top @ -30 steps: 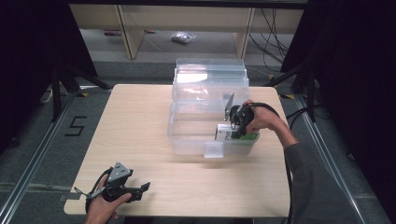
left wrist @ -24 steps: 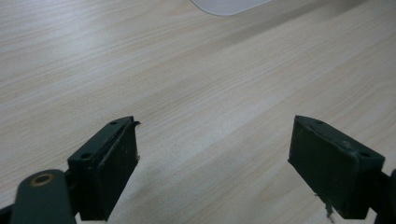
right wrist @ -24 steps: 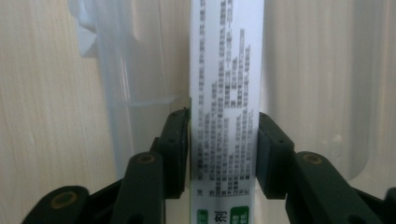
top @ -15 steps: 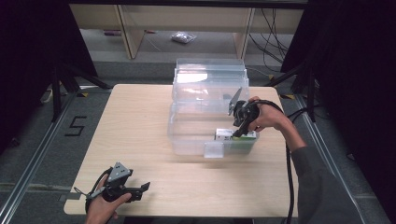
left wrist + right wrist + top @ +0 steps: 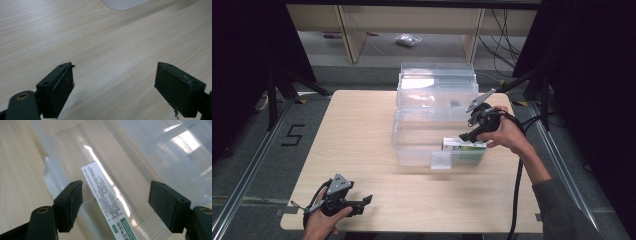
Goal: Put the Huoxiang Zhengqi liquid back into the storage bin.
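Observation:
A clear plastic storage bin (image 5: 412, 145) stands mid-table with its lid tipped up behind it. Inside, at the front right corner, lies a white and green box (image 5: 464, 146) with printed text, also seen through the jaws in the right gripper view (image 5: 106, 195). My right gripper (image 5: 467, 135) hovers just above that box, open, nothing between its jaws (image 5: 113, 205). My left gripper (image 5: 364, 202) rests near the table's front left corner, open over bare wood (image 5: 115, 87).
The wooden table (image 5: 362, 130) has free room left and in front of the bin. A black cable (image 5: 514, 195) trails from the right gripper down past the forearm. Shelving and a small bag (image 5: 407, 41) lie on the floor beyond the table.
My right gripper has let go of the white and green box, lifted and drawn back to the right, leaving the box lying in the bin. The left gripper has stayed put.

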